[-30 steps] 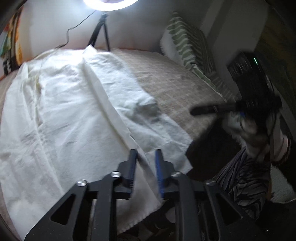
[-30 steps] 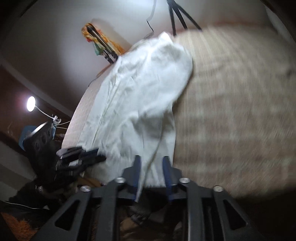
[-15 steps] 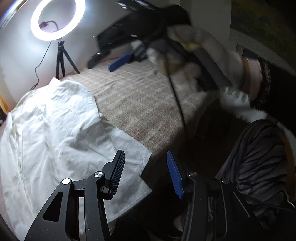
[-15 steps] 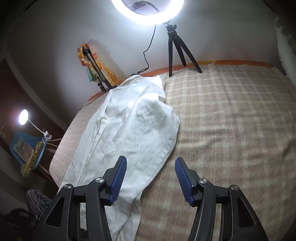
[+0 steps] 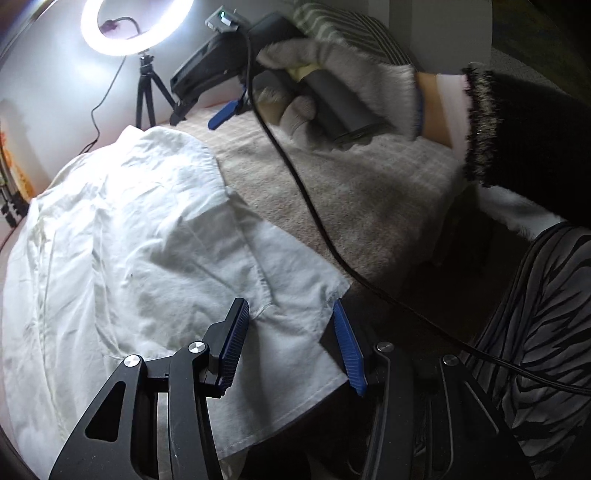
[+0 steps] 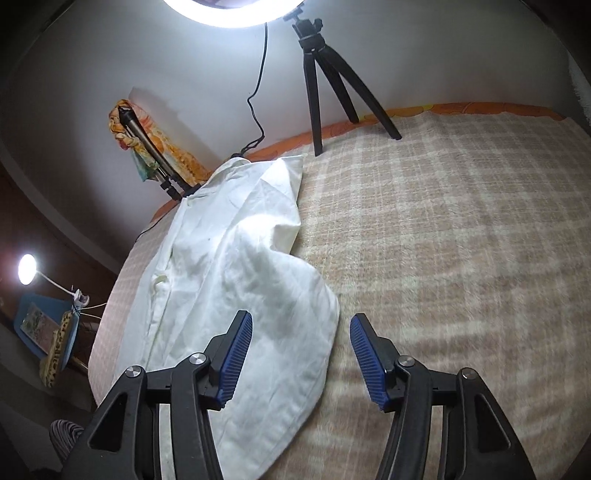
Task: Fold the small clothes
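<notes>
Ring light (image 5: 136,27) on tripod (image 6: 328,81); checked blanket (image 6: 461,240).

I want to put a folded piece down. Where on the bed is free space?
The checked blanket lies bare right of the white garment, from the tripod forward to the right tool. The left half is crowded: the garment covers it up to the near edge.

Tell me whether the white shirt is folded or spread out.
Partly folded: the white shirt has one side flapped over itself, leaving a rounded doubled edge on the checked blanket. Both grippers are open, clear of it.
</notes>
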Demonstrator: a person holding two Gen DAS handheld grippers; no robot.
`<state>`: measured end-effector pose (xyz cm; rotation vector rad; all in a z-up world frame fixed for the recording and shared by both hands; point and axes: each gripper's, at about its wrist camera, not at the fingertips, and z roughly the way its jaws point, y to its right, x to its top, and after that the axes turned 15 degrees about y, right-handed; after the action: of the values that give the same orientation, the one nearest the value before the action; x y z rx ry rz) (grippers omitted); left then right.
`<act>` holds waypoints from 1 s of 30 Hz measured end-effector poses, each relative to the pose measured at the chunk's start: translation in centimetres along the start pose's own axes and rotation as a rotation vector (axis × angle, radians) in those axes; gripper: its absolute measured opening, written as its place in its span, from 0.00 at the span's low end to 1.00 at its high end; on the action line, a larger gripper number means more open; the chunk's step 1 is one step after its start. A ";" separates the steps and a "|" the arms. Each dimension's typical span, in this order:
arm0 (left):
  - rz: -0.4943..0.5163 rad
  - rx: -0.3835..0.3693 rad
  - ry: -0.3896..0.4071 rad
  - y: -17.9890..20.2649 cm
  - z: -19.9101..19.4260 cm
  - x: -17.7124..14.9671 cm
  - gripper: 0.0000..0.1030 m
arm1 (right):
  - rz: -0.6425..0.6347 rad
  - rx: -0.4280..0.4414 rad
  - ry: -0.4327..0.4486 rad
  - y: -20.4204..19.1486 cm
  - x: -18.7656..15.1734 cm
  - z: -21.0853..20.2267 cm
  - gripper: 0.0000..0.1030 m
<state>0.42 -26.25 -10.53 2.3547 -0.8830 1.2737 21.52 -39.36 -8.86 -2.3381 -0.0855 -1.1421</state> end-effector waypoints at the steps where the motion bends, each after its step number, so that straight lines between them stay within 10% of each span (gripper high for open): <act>1: -0.001 0.004 0.005 0.1 0.0 0.0 0.45 | -0.002 0.002 -0.004 0.0 0.0 0.7 0.57; 11: 0.058 -0.003 0.033 1.4 1.0 0.8 0.45 | 0.020 0.004 -0.043 1.5 0.0 3.3 0.57; 17: -0.023 -0.037 0.062 -0.8 1.1 1.0 0.07 | 0.032 0.001 -0.038 1.8 0.2 3.6 0.57; 22: -0.163 -0.075 0.096 -2.8 -0.1 1.4 0.03 | 0.017 -0.005 -0.040 1.2 0.1 4.2 0.57; 30: -0.261 -0.084 0.171 -3.2 -3.3 1.9 0.03 | -0.037 -0.023 -0.078 -1.4 0.1 5.0 0.06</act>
<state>1.19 -22.73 -7.12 2.1722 -0.5445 1.2795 24.76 -35.79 -10.70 -2.4104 -0.1444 -1.0750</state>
